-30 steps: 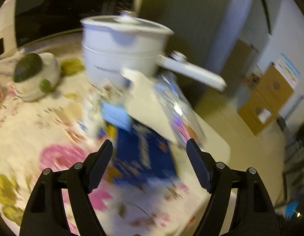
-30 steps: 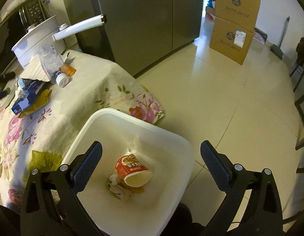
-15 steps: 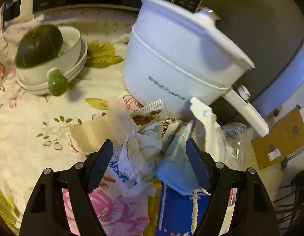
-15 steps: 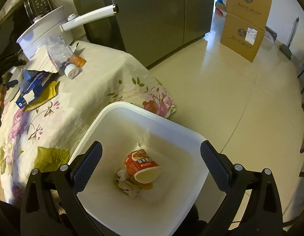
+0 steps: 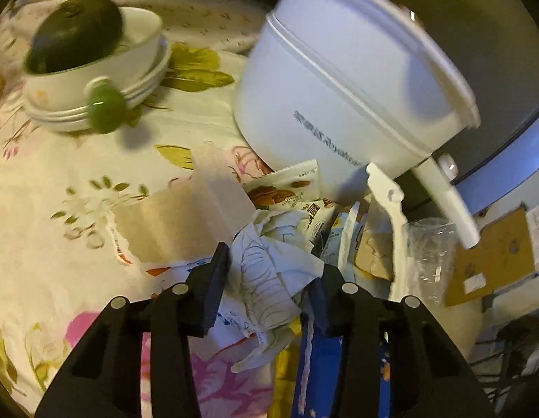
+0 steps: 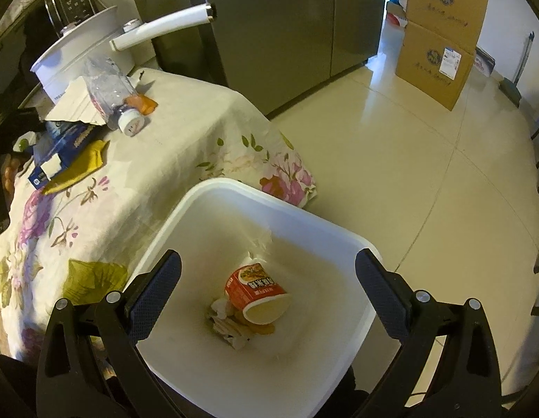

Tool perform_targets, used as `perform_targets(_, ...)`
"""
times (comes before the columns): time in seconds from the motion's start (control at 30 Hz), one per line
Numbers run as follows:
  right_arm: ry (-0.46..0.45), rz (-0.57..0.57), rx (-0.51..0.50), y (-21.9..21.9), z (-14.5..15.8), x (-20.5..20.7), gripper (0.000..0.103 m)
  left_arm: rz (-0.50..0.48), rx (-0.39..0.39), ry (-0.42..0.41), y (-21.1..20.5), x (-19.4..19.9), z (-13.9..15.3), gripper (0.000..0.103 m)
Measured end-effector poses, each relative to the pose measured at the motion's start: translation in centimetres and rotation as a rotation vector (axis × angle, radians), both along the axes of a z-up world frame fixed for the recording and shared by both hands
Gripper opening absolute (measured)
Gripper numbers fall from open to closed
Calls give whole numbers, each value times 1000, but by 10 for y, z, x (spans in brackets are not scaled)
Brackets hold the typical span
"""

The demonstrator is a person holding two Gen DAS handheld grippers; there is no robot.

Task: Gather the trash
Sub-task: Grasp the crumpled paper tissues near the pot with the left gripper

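A pile of trash lies on the flowered tablecloth beside a white pot. In the left wrist view my left gripper (image 5: 269, 285) has its jaws closing around a crumpled white paper wad (image 5: 269, 278); they look pressed on its sides. Around it lie a torn cardboard piece (image 5: 186, 223), a nut snack wrapper (image 5: 287, 191), a blue box (image 5: 311, 369) and a crushed clear bottle (image 5: 430, 254). My right gripper (image 6: 266, 289) is open and empty above a white trash bin (image 6: 234, 188) holding a red noodle cup (image 6: 259, 292) and scraps.
The white pot (image 5: 342, 87) with a long handle stands right behind the pile. Stacked bowls (image 5: 91, 69) with a green lid sit at the far left. In the right wrist view cardboard boxes (image 6: 440, 35) stand on the floor by a grey fridge (image 6: 287, 28).
My left gripper has moved forward into the pile and its jaws have narrowed around the paper wad. My right gripper has drifted slightly over the bin, still open.
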State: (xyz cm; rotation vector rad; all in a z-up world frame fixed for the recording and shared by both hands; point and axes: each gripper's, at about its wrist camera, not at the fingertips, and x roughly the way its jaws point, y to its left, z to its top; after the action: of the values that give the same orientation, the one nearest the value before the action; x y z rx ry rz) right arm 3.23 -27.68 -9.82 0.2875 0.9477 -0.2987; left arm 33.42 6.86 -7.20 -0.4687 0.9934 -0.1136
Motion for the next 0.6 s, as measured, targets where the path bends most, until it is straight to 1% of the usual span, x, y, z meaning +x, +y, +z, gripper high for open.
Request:
perform_targets(0.1, -27, 37, -10, 6, 11, 11, 96, 22, -47, -27, 13, -23, 12, 42)
perform_targets(0.2, -85, 103, -73, 19, 33, 32, 96, 12, -68, -66, 19, -53, 29, 42)
perform_targets(0.27, -134, 150, -97, 29, 51, 56, 96, -2, -70, -108, 21, -76, 41, 42)
perform_targets(0.33, -178, 204, -92, 40, 66, 84, 96, -12, -76, -145, 23, -95, 48, 42)
perform_targets(0.4, -198, 252, -70, 49, 76, 113, 96, -24, -86, -170, 27, -113, 54, 42)
perform_targets(0.5, -221, 346, 30, 60, 81, 163, 96, -53, -90, -189, 27, -124, 59, 42)
perform_targets(0.53, -227, 359, 49, 62, 81, 175, 96, -71, -83, -197, 27, -126, 61, 42)
perform_targets(0.6, -193, 389, 84, 64, 74, 206, 96, -96, -88, -206, 27, -130, 63, 42)
